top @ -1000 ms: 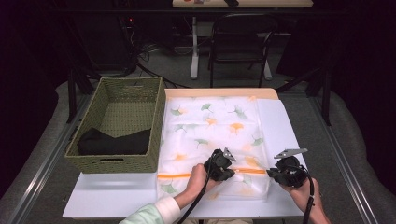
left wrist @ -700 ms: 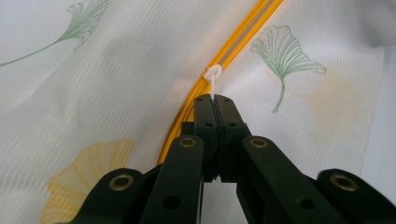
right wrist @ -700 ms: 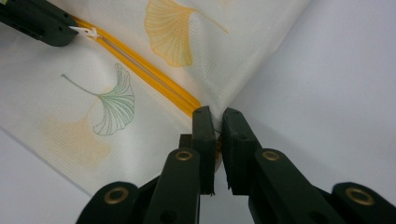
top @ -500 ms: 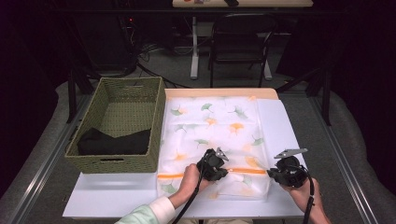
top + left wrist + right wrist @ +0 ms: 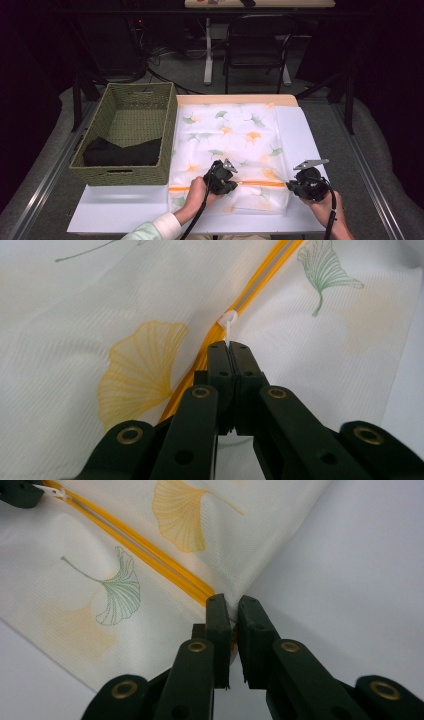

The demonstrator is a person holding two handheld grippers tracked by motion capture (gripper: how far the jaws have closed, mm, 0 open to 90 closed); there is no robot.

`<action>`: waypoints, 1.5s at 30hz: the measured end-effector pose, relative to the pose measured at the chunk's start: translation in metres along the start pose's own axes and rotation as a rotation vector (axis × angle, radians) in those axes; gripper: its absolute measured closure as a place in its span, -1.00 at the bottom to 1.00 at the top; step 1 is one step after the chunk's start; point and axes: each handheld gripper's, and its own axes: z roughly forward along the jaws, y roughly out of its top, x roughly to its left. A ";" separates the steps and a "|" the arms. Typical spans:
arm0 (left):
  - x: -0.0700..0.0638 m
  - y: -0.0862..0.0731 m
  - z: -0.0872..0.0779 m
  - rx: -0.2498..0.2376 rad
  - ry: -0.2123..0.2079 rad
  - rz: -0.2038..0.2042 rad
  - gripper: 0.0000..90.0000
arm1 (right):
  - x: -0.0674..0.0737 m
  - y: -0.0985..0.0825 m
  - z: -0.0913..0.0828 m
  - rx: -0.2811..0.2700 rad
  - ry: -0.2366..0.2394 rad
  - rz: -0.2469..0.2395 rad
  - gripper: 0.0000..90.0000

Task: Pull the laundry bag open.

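Left hand-held gripper [image 5: 230, 347]: clenched on the white zipper pull [image 5: 228, 325], jaws pressed together, near the middle of the orange zipper [image 5: 260, 275].
Right hand-held gripper [image 5: 231, 607]: grasping the right edge of the mesh bag [image 5: 165, 575] at the zipper's end, cloth pinched between the jaws.
Mesh bag: white with leaf prints, flat on the tabletop [image 5: 125, 210], its zipper across the near part.
Basket [image 5: 127, 137]: woven, green, left of the bag, touching its edge.
Black cloth [image 5: 122, 152]: lying in the basket's near end.
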 end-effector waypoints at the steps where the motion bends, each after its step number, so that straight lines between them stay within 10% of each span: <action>1: 0.001 -0.001 -0.001 0.000 -0.002 0.002 0.99 | 0.000 0.000 0.000 0.000 0.000 0.000 0.87; 45: 0.029 -0.056 -0.046 0.029 0.091 -0.095 0.99 | 0.001 0.000 0.001 0.007 -0.005 0.003 0.87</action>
